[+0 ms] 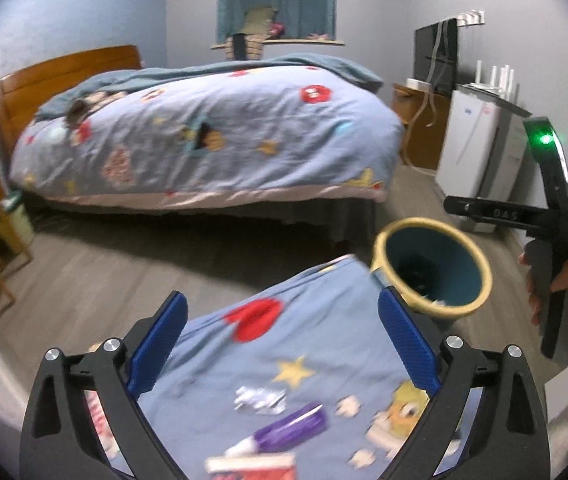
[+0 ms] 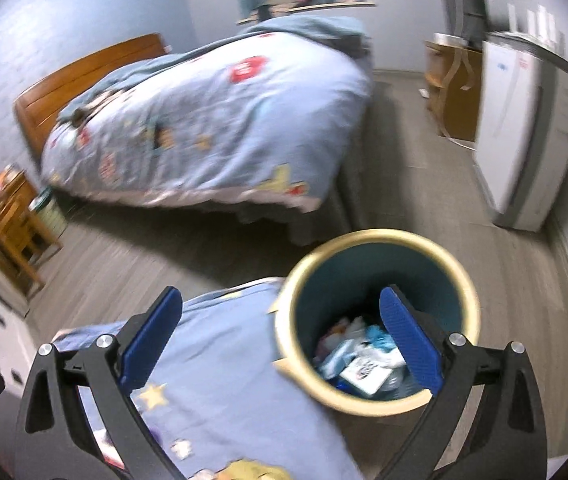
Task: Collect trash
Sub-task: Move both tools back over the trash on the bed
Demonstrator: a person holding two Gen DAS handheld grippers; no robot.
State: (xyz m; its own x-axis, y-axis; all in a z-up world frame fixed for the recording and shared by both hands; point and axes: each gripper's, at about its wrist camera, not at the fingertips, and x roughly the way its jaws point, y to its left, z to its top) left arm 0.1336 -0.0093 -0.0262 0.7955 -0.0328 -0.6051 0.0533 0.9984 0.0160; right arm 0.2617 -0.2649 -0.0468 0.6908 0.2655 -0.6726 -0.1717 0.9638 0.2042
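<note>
Nearby: bin (image 2: 380, 320) beside quilt (image 1: 284, 360) | wrappers (image 1: 288, 428) on quilt | both grippers (image 1: 279, 344) (image 2: 279, 344) spread, empty

The open mouth of the trash bin (image 2: 378, 322) is unobstructed from above, though its lower part is filled with wrappers (image 2: 364, 364). Its left rim is crowded by the near bed's quilt corner (image 2: 223, 368), while bare floor (image 2: 155, 252) is left between the two beds.

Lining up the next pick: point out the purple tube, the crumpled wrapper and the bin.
purple tube (image 1: 290, 428), left wrist view, mid-body.
crumpled wrapper (image 1: 259, 399), left wrist view, centre.
bin (image 2: 376, 236), right wrist view, far rim.
</note>
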